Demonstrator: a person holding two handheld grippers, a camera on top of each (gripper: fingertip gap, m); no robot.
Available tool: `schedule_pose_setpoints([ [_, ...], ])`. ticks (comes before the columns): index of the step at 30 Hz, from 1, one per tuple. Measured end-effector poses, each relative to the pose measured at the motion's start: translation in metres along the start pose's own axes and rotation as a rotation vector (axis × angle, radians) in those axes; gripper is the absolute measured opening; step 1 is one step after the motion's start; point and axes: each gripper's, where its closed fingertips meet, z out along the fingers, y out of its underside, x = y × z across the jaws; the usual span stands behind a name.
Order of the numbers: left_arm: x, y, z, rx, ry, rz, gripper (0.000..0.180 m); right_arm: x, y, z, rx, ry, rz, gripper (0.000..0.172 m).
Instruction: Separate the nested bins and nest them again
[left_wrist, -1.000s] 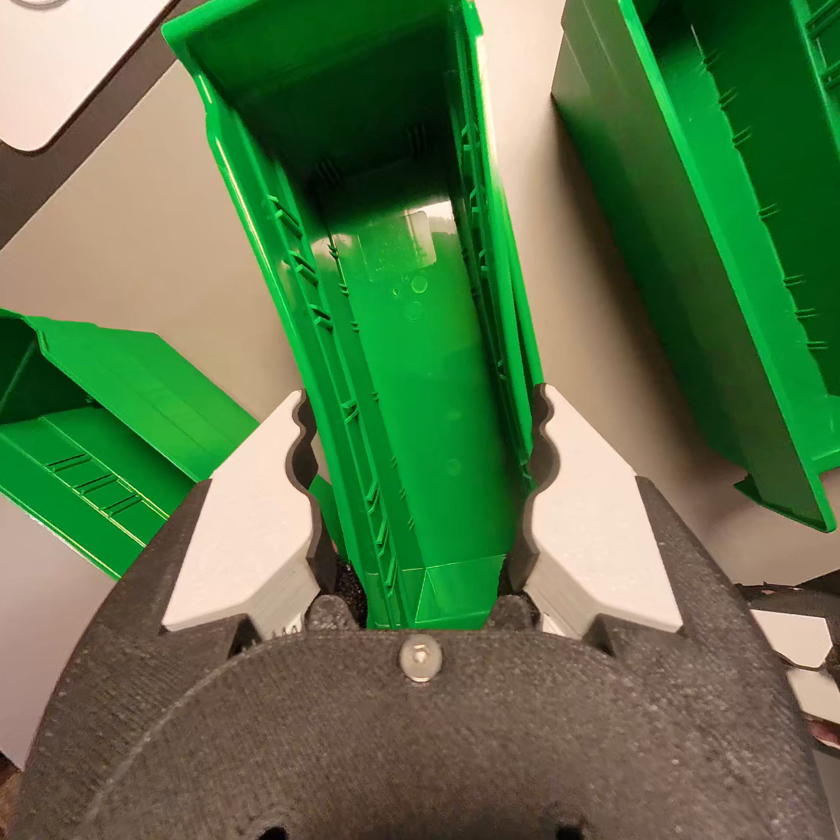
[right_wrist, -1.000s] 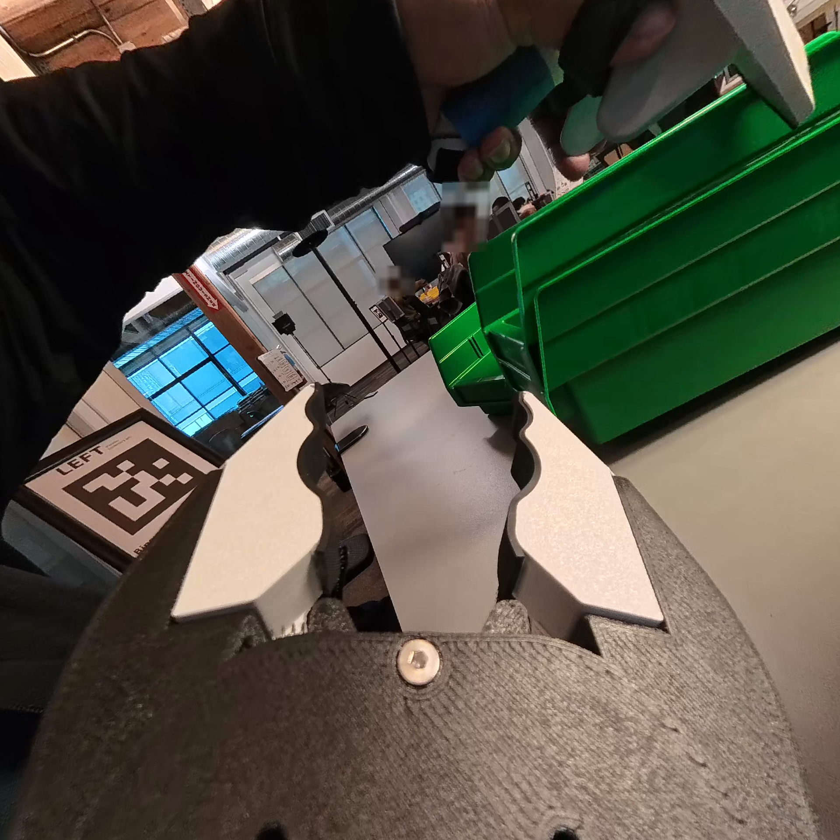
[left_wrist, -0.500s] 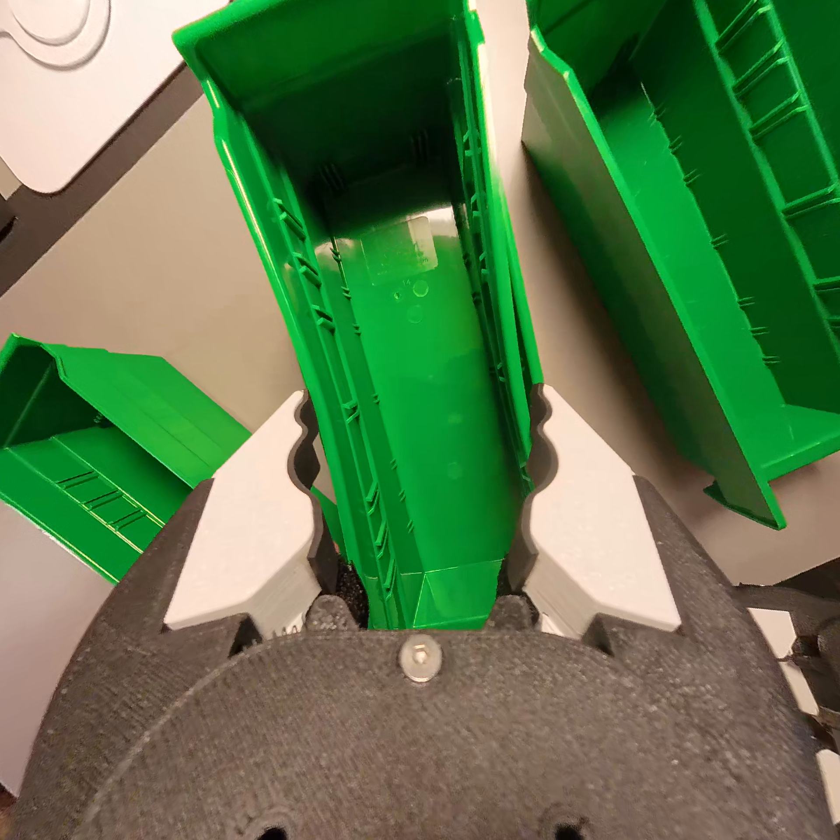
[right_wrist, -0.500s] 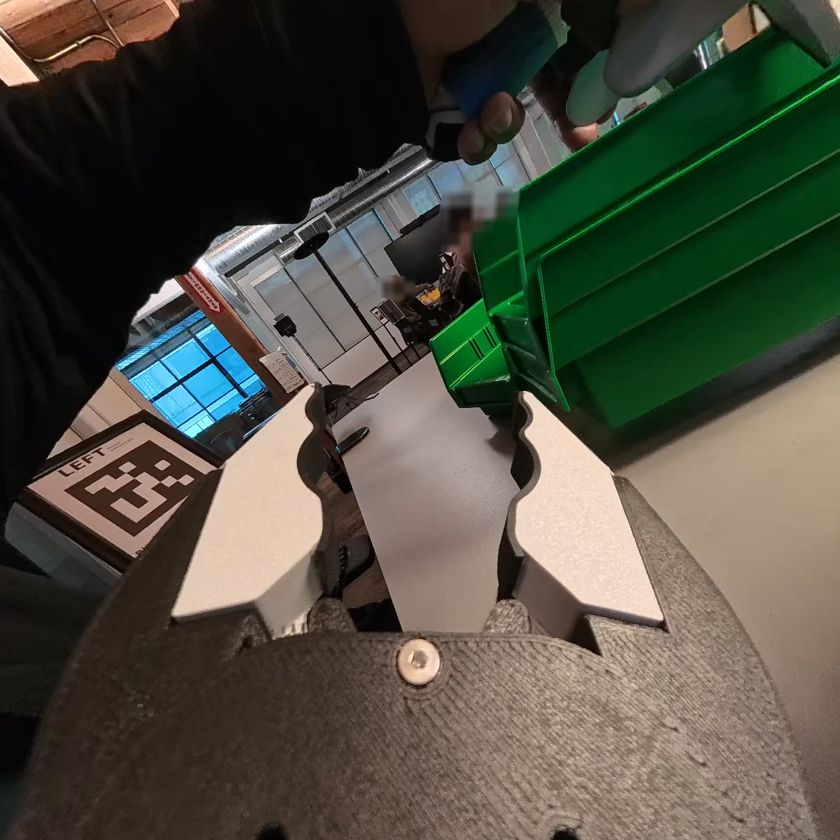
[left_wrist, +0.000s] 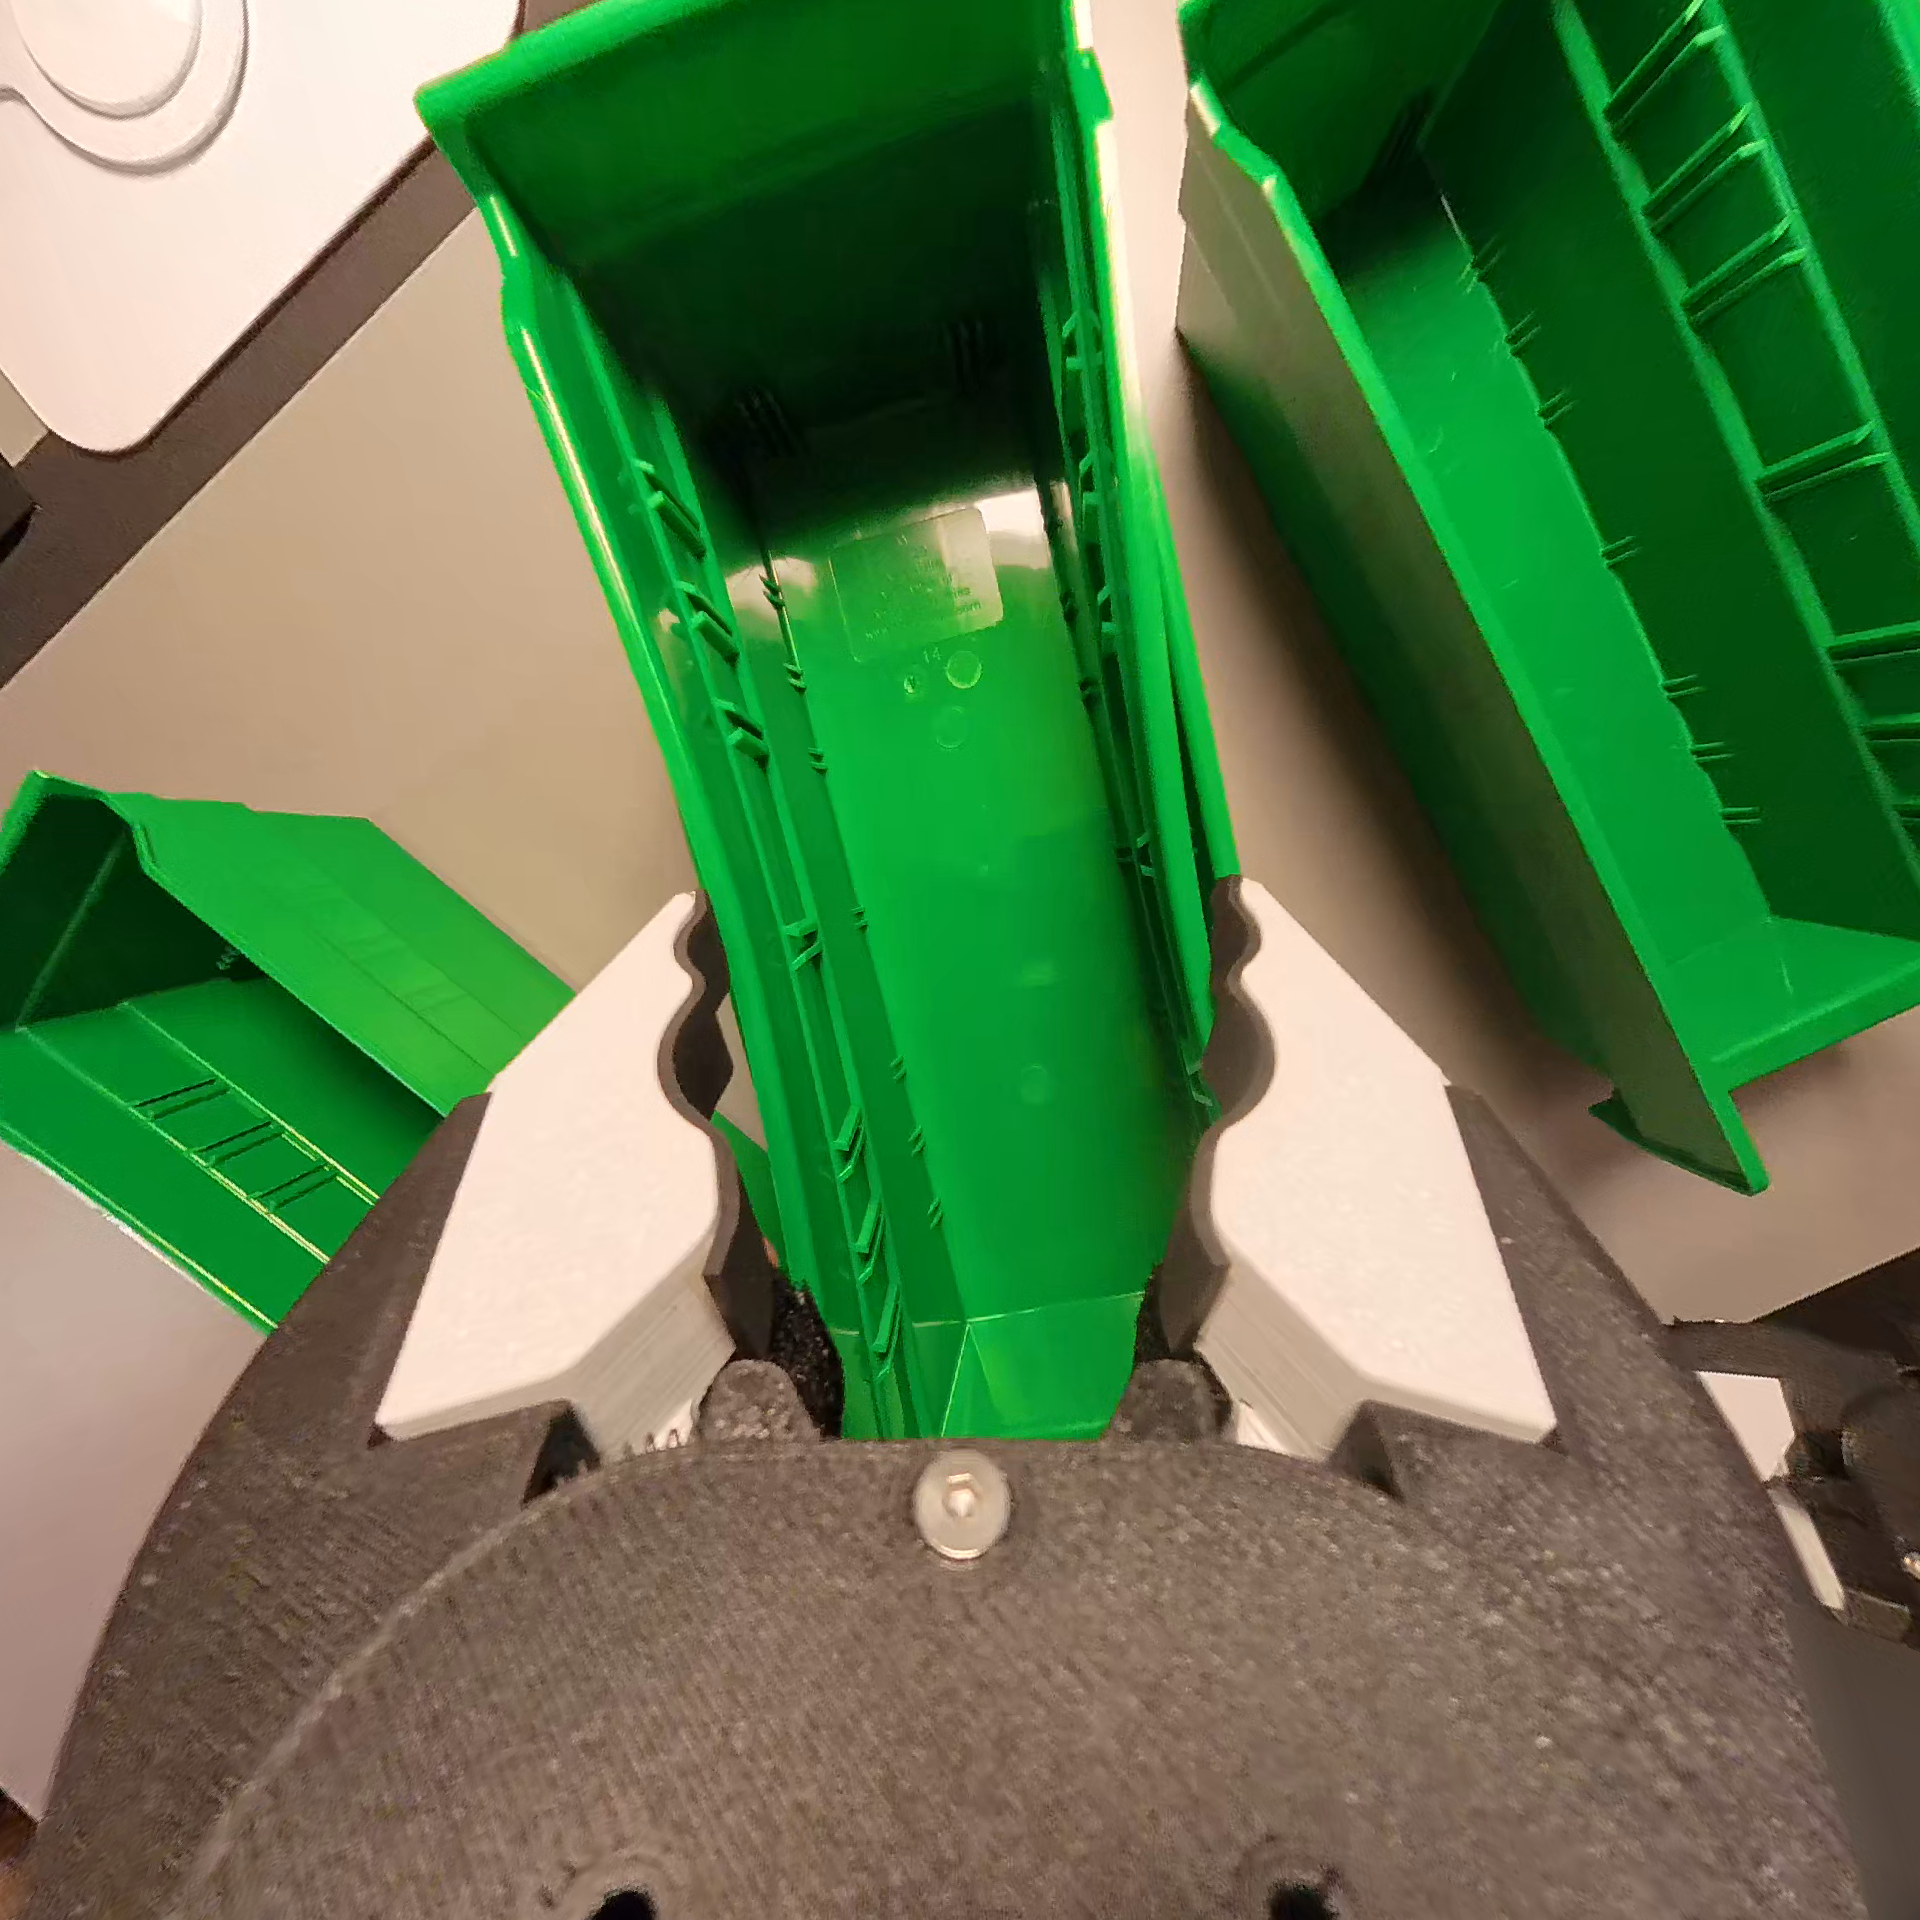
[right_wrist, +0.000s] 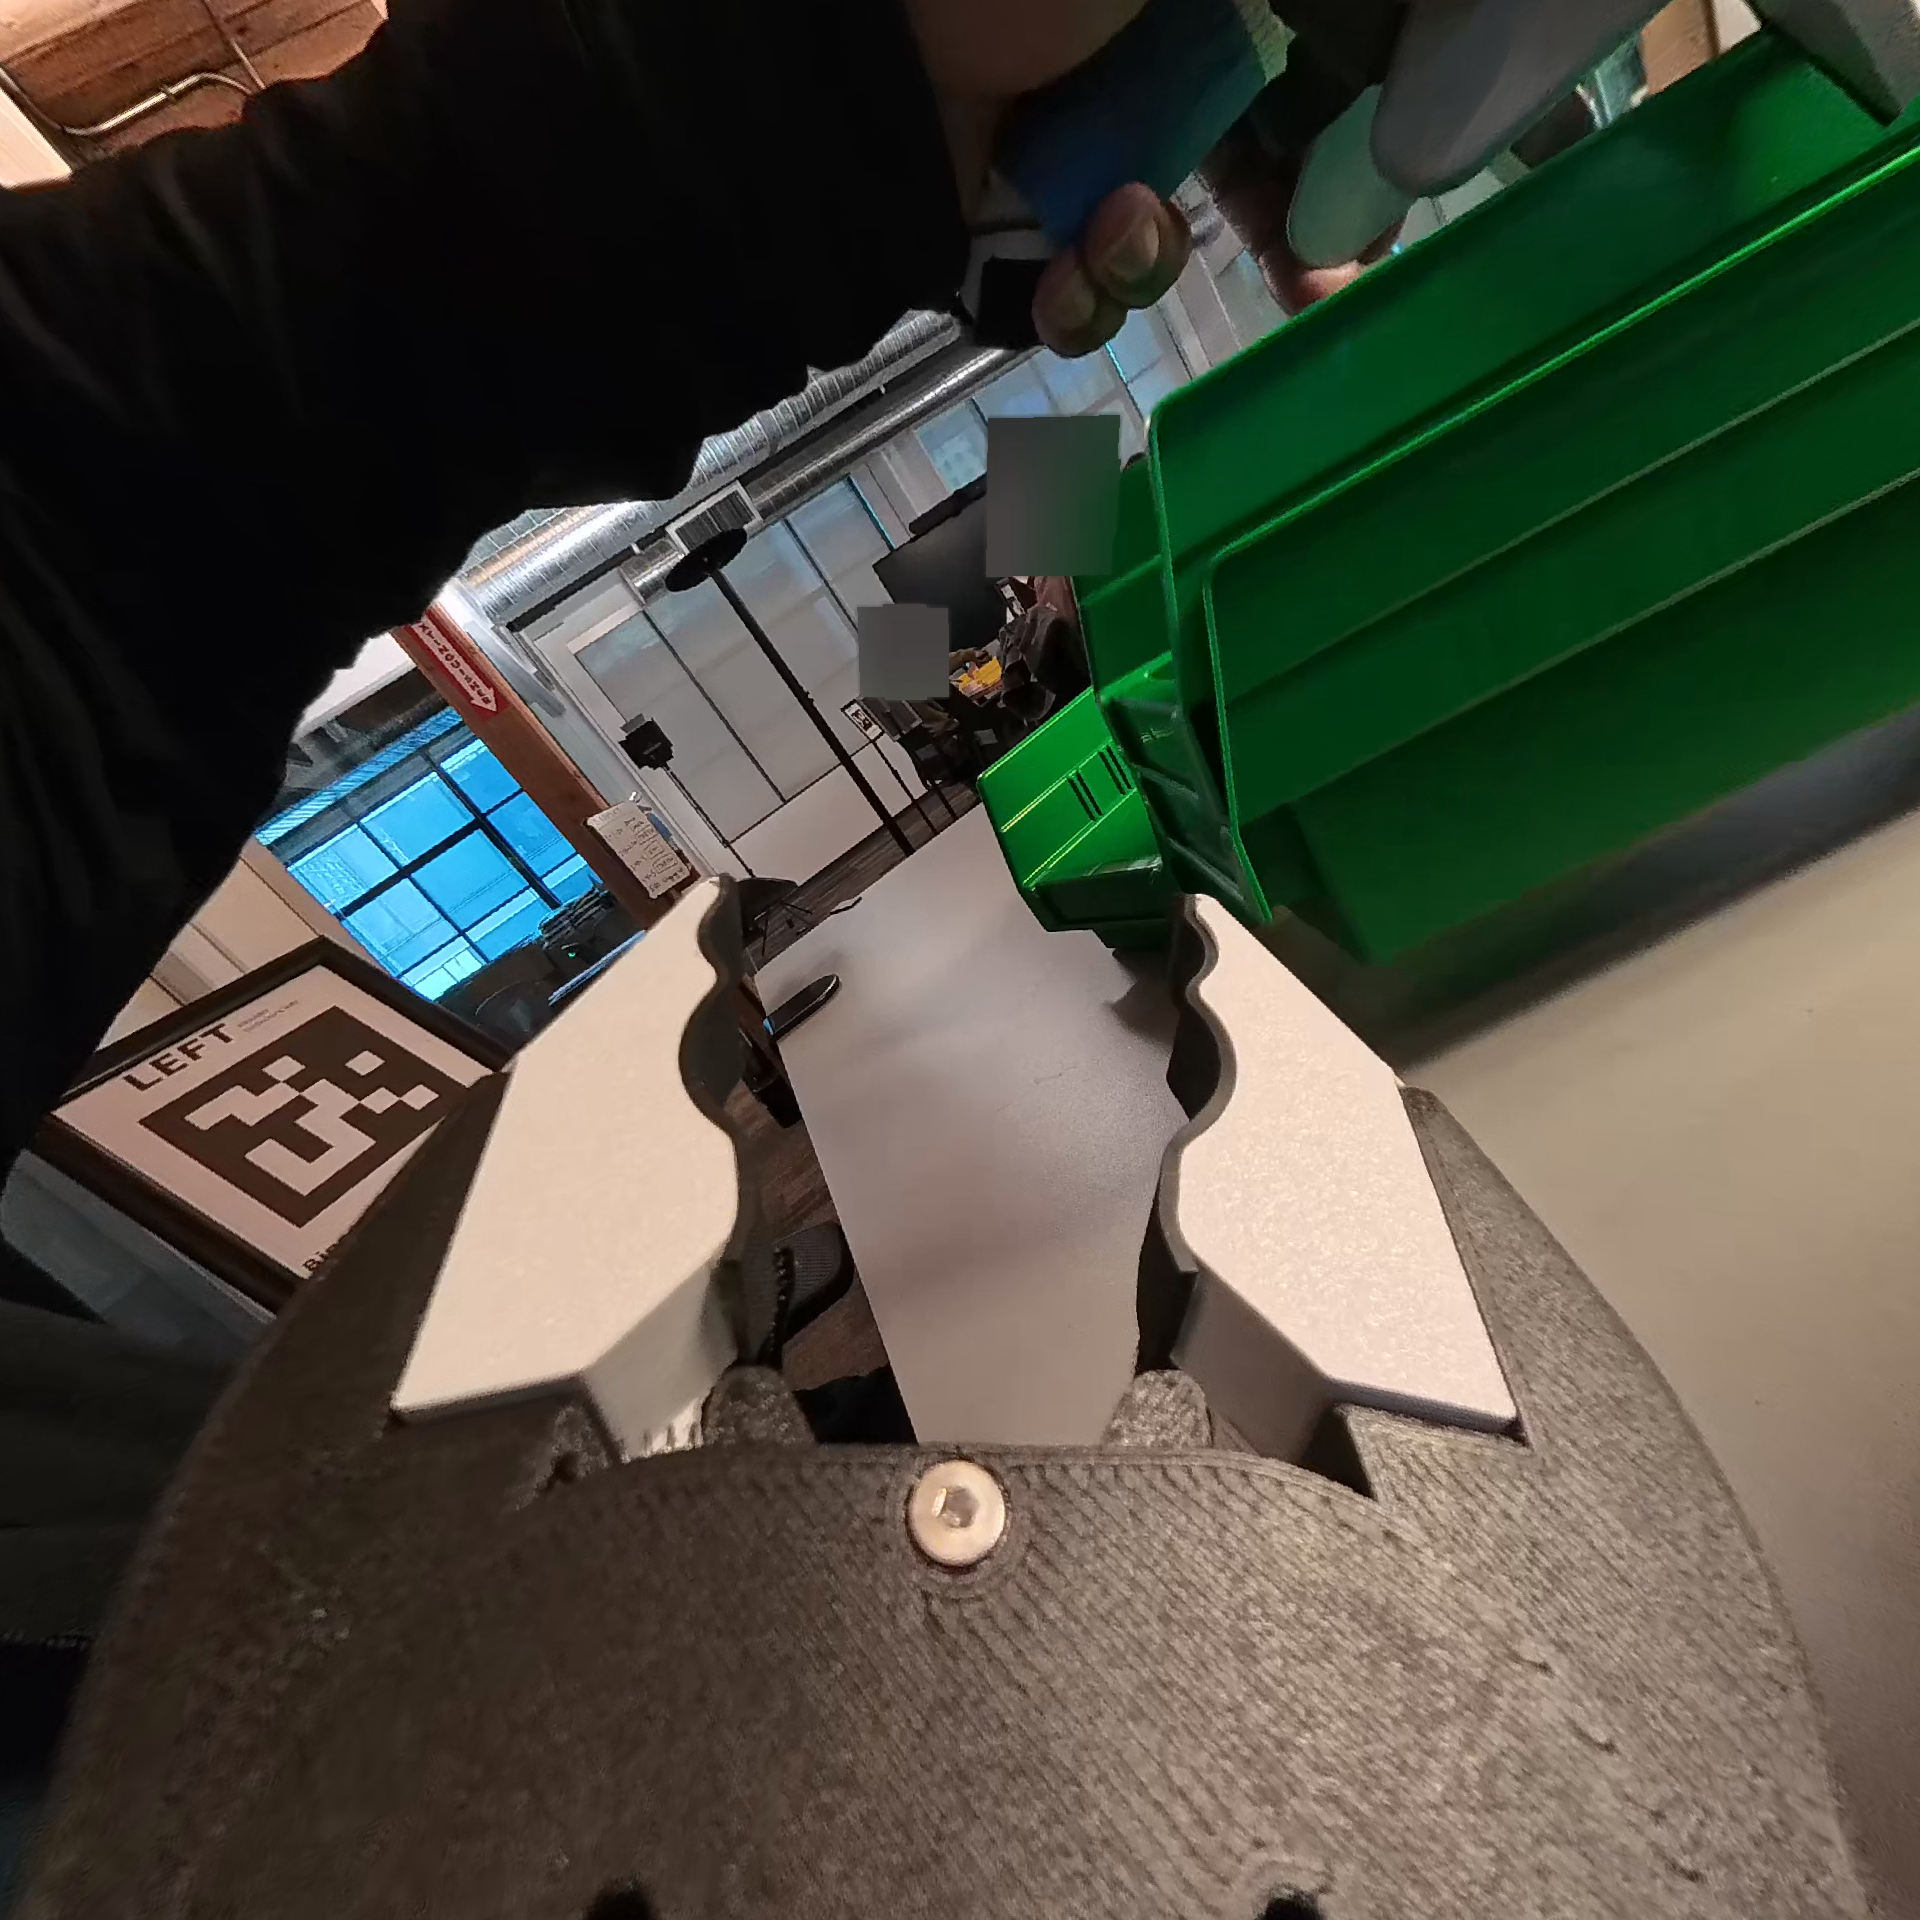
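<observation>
Left wrist view: left claw (left_wrist: 961, 997) clamped across a long narrow green bin (left_wrist: 935, 831), wavy dark pads pressed on both outer side walls. Glossy moulded plastic, ribbed inner walls, flat smooth floor with a clear rectangular sticker at centre frame; open end runs toward the top of the frame. Second green bin (left_wrist: 1558, 623) at upper right, resting on matte beige worktop (left_wrist: 343, 644), same ribbed walls, lipped rim. Third green bin (left_wrist: 187, 1039) at left edge, tipped on its side, slotted wall facing up. White moulded panel (left_wrist: 125, 208) at upper left corner. Claw body coarse black printed plastic, fingers (left_wrist: 582, 1143) smooth pale grey.

Right wrist view: right claw (right_wrist: 961, 997) spread wide, nothing between the pads; grey matte worktop (right_wrist: 997, 1091) seen through the gap. Held green bin (right_wrist: 1558, 571) at upper right, raised off the worktop, stepped outer wall and thin rim. Smaller-looking green bin (right_wrist: 1060, 831) behind it at centre right. Black sleeve (right_wrist: 416, 364) fills upper left; hand (right_wrist: 1122, 249) on blue handle at top. Framed black-and-white marker card (right_wrist: 281, 1122) at left.
</observation>
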Motion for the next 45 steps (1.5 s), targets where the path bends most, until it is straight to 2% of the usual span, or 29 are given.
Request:
schedule_pose_setpoints([
  [15, 0.004, 0.002, -0.008, 0.015, 0.023, -0.012, 0.092, 0.009, 0.005, 0.003, -0.032, 0.067, 0.001, 0.081],
  [16, 0.004, 0.002, -0.008, 0.021, 0.023, -0.009, 0.092, 0.009, 0.006, 0.003, -0.037, 0.073, -0.001, 0.077],
  [20, 0.006, 0.007, -0.006, 0.006, 0.036, -0.014, 0.093, 0.014, 0.009, 0.004, -0.059, 0.110, -0.009, 0.080],
  [24, 0.009, 0.006, -0.010, 0.015, 0.042, -0.004, 0.093, 0.021, 0.013, 0.005, -0.084, 0.161, -0.008, 0.073],
  [36, 0.009, 0.007, -0.014, 0.043, 0.038, -0.014, 0.095, 0.021, 0.015, 0.005, -0.094, 0.172, -0.020, 0.073],
  [40, 0.008, 0.001, -0.022, 0.062, 0.045, -0.019, 0.095, 0.021, 0.015, 0.005, -0.092, 0.165, -0.014, 0.073],
  [45, -0.003, -0.012, -0.050, 0.113, 0.040, -0.036, 0.095, 0.020, 0.013, 0.004, -0.086, 0.154, -0.003, 0.074],
])
